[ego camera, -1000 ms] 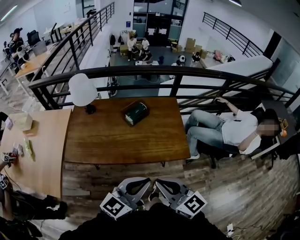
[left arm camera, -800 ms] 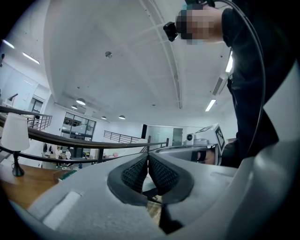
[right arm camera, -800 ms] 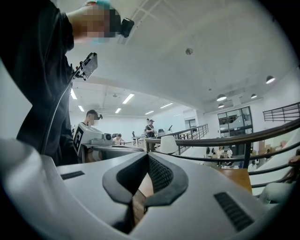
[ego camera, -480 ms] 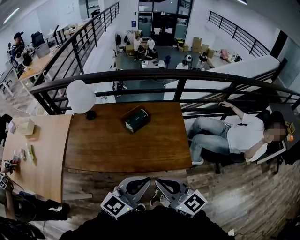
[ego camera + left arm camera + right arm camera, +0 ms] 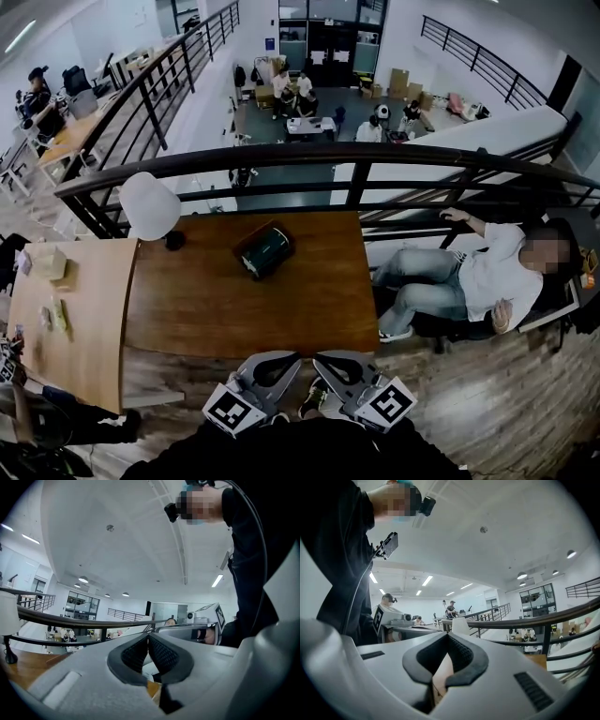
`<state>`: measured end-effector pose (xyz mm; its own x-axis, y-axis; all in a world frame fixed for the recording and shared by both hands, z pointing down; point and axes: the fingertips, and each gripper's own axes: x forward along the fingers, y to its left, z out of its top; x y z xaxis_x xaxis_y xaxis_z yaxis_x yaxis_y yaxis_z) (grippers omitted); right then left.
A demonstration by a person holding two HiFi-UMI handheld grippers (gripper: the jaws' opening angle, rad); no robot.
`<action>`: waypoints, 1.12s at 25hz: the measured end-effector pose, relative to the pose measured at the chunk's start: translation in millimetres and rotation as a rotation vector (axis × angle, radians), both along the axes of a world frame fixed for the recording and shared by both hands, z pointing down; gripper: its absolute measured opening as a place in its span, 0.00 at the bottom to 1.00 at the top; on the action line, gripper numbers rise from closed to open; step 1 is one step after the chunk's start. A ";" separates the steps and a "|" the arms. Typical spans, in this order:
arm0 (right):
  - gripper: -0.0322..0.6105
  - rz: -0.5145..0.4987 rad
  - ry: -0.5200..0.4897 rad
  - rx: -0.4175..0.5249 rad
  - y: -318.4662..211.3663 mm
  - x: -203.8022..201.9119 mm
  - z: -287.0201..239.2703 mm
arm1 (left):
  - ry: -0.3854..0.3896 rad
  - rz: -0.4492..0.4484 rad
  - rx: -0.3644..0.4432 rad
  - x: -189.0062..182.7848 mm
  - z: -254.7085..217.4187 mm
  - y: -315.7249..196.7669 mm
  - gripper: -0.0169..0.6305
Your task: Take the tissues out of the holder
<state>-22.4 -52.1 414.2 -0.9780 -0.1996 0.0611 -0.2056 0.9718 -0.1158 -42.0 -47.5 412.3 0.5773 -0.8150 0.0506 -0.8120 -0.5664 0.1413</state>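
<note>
Obs., head view: tissue holder point(image 5: 265, 250), a dark green box, sits on the dark wood table point(image 5: 216, 309) just above frame centre. It lies at an angle to the table edges, in the half nearer the black railing point(image 5: 281, 155). Tissues themselves are too small to make out.

White globe lamp point(image 5: 148, 206) stands at the table's upper-left corner, well apart from the holder. Light wood table point(image 5: 80, 328) adjoins at the left edge of frame. A seated person point(image 5: 478, 272) in a white shirt is at the right, beyond the table's end.

Left gripper point(image 5: 292, 357) and right gripper point(image 5: 321, 357) sit side by side at bottom centre, tips angled in toward each other, short of the table's near edge. Both are well apart from the holder.

Left gripper view: dark pads point(image 5: 161, 654) meet at the tips, nothing between them. Right gripper view: same, pads point(image 5: 461, 654) closed tip to tip, empty. Both views look level toward the railing.
</note>
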 end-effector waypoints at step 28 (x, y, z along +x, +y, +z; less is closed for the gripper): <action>0.06 -0.126 -0.019 -0.012 -100.7 0.9 -0.3 | -0.046 -0.132 -0.025 0.7 3.0 -99.5 0.04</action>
<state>-21.5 -152.8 413.9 -0.9963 -0.0740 0.0441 -0.0792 0.9883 -0.1304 -41.2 -147.0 415.4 0.4620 -0.8817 0.0956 -0.8850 -0.4513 0.1144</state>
